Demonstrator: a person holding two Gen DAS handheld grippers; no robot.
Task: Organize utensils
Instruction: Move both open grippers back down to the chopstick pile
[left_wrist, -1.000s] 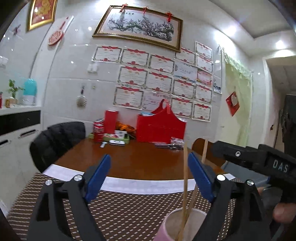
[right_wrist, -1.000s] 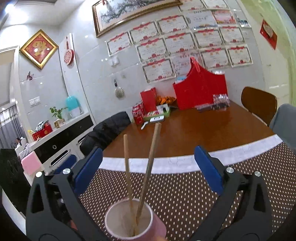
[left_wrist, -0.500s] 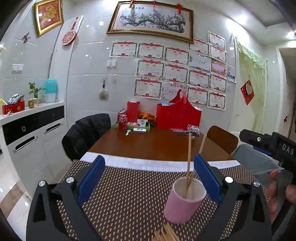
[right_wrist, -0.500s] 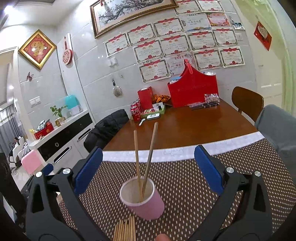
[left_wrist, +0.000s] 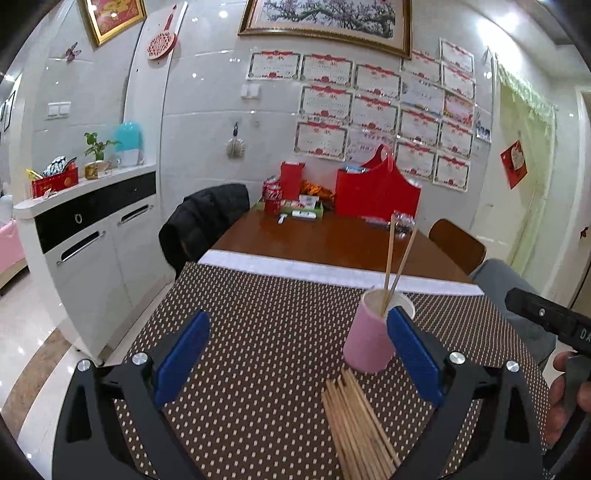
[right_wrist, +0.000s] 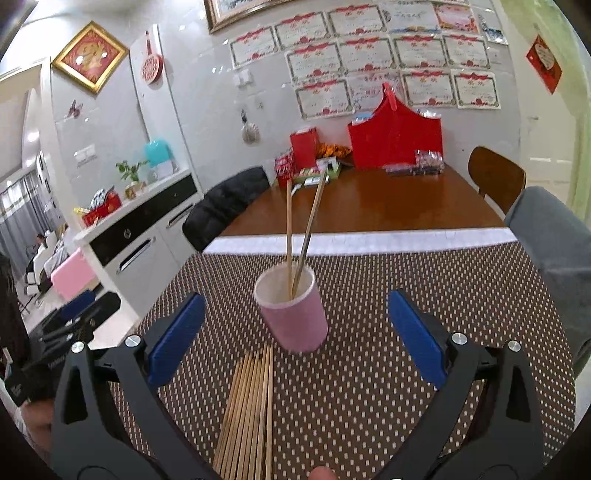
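A pink cup (right_wrist: 291, 310) stands upright on the brown dotted table mat (right_wrist: 369, 295), holding two chopsticks (right_wrist: 299, 236) that lean apart from each other and rise well above its rim. Just in front of the cup, a bundle of loose chopsticks (right_wrist: 247, 406) lies flat on the mat, its far ends reaching the cup's base. The right gripper (right_wrist: 295, 332) hangs above this bundle with its blue pads spread wide, grasping nothing; the cup sits between and beyond its fingers. The left gripper (left_wrist: 295, 354) is likewise released and empty, and its right pad (left_wrist: 413, 354) overlaps the cup's side in that view, hiding part of the wall. Beyond the mat, the wooden table (left_wrist: 332, 240) carries a red gift bag (left_wrist: 376, 192), a red box (left_wrist: 291, 181), a soda can (left_wrist: 272, 197) and small packets near the wall. A black jacket (left_wrist: 203, 221) drapes over a chair on the left, and a wooden chair (right_wrist: 495, 177) stands on the right.
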